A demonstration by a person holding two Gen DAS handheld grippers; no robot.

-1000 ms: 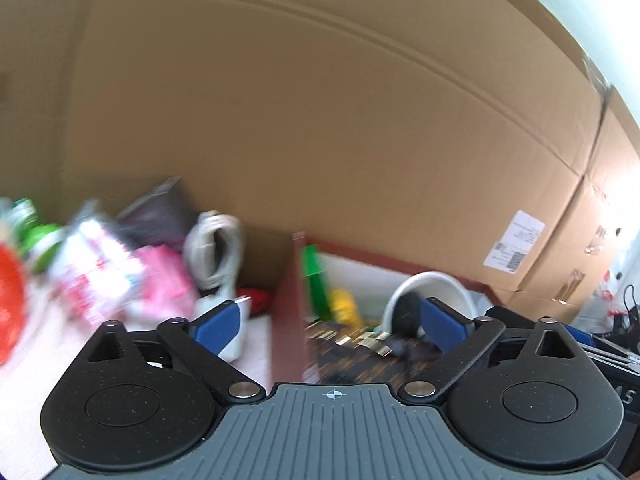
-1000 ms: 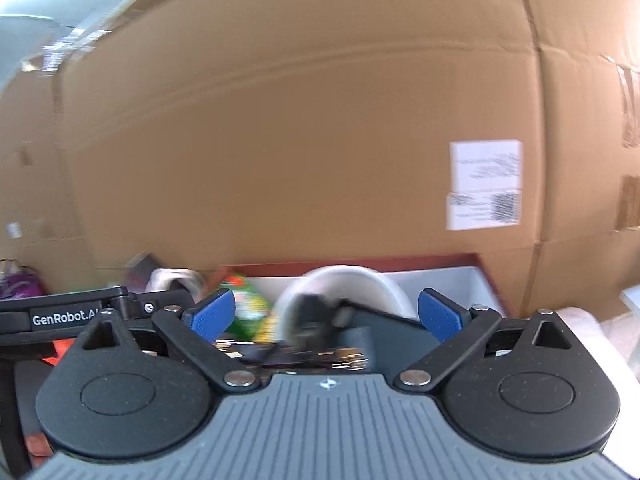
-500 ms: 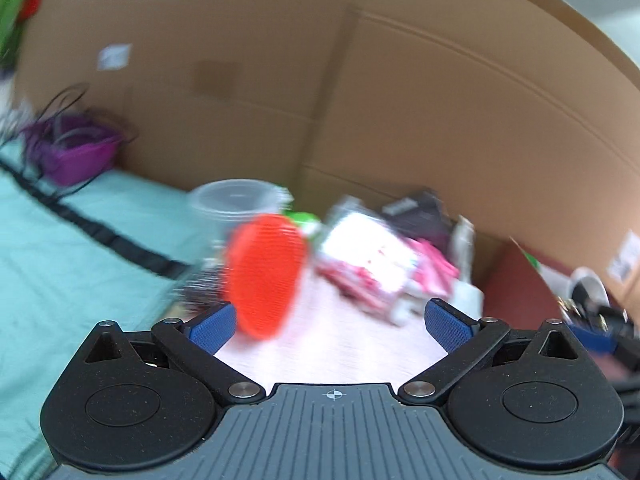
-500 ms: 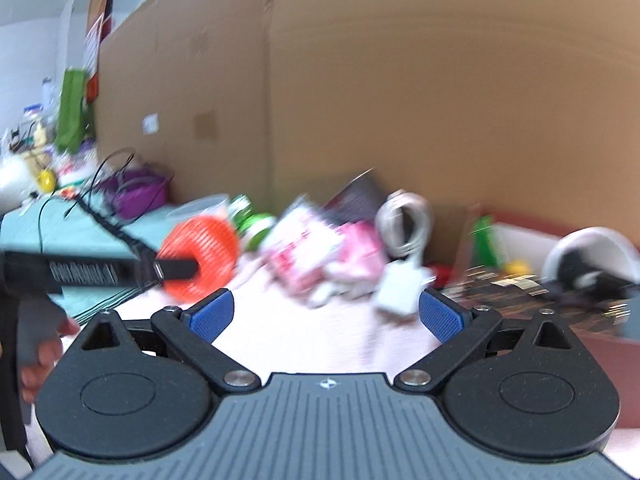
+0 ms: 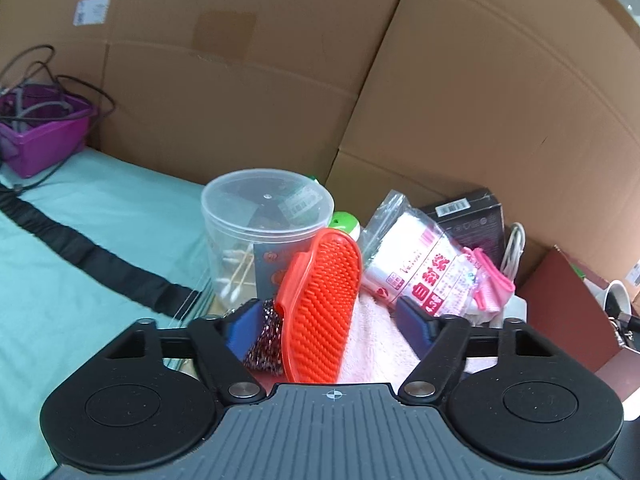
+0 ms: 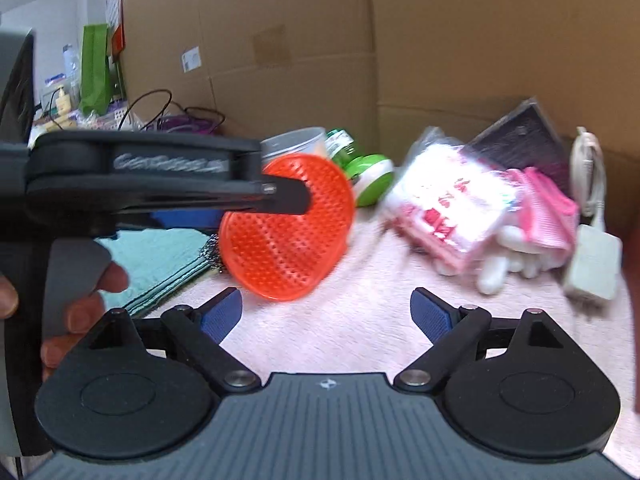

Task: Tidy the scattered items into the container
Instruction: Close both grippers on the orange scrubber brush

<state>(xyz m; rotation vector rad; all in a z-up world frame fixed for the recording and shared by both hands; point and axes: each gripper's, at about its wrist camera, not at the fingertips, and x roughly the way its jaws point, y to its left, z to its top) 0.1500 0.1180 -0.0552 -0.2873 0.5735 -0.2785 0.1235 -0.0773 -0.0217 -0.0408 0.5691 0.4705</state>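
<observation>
An orange bristled brush (image 5: 320, 304) stands on edge on the pink towel (image 5: 376, 348), leaning on a steel scourer (image 5: 262, 346). My left gripper (image 5: 330, 324) straddles both; its jaws are closing, and the blue pads (image 5: 244, 326) do not press on the brush. The right wrist view shows that gripper (image 6: 288, 200) from the side, reaching over the brush (image 6: 286, 232). My right gripper (image 6: 326, 312) hovers low over the towel (image 6: 360, 320), its jaws closing slightly with nothing between them. The dark red container (image 5: 560, 304) is at the far right.
Behind the brush are a clear tub (image 5: 264, 224) of cotton swabs, a green bottle (image 5: 344, 222), a printed packet (image 5: 424, 272), pink combs (image 5: 494, 280), a black box (image 5: 468, 216) and a white charger (image 6: 592, 260). Cardboard walls (image 5: 280, 80) close the back. A purple basket (image 5: 40, 136) sits far left.
Both views swung left, away from the red container and over to the pile. The left gripper came up around the orange brush and its jaws narrowed. The right gripper dropped nearer the towel.
</observation>
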